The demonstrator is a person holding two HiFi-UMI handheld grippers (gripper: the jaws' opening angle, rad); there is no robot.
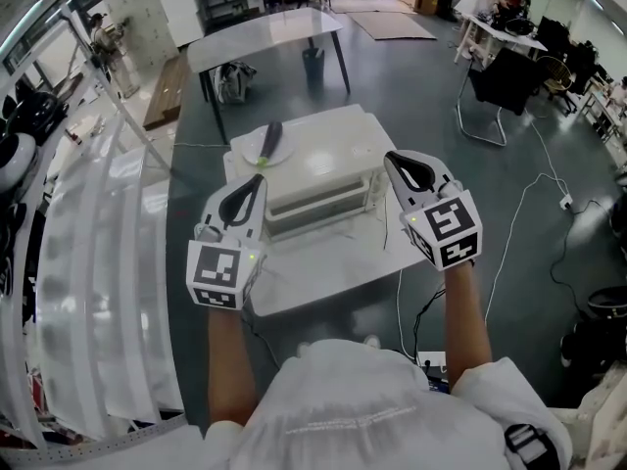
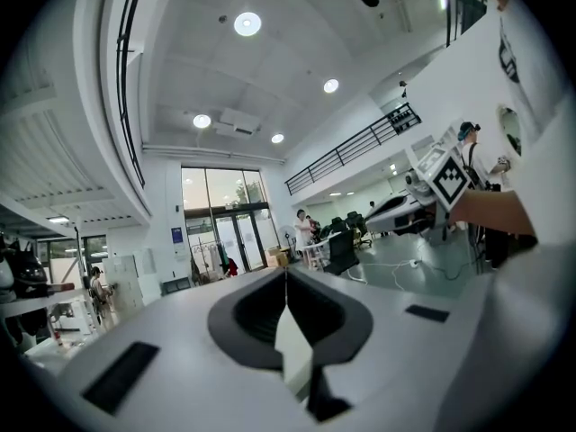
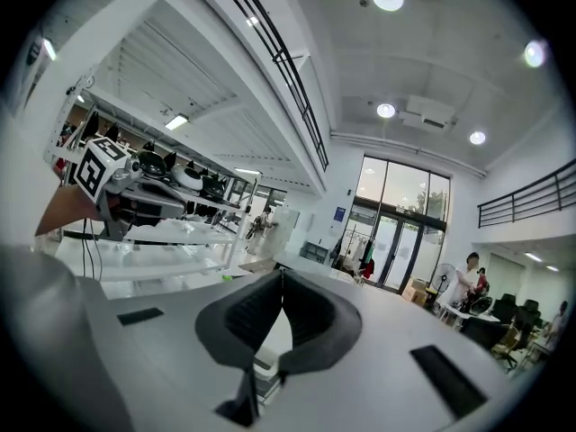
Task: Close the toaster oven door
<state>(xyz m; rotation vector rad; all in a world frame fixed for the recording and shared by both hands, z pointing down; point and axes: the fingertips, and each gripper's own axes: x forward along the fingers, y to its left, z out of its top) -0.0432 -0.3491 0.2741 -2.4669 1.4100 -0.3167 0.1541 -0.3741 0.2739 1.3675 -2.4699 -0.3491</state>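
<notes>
The white toaster oven (image 1: pixel 318 179) stands on a small white table (image 1: pixel 333 277) in the head view, its front towards me. No door flap hangs down from the front, which looks flush. My left gripper (image 1: pixel 259 178) is held up in front of the oven's left side, jaws together with nothing between them. My right gripper (image 1: pixel 391 158) is raised by the oven's right side, also shut and empty. Both gripper views look out over the hall, not at the oven. In them the left gripper (image 2: pixel 286 275) and the right gripper (image 3: pixel 282 275) show their dark pads meeting.
A white plate (image 1: pixel 265 148) with a dark long object lies on the oven's top left. White shelving (image 1: pixel 88 262) runs along the left. A grey table (image 1: pixel 265 32) stands behind, a chair (image 1: pixel 505 81) at the back right. Cables (image 1: pixel 534 223) trail over the floor.
</notes>
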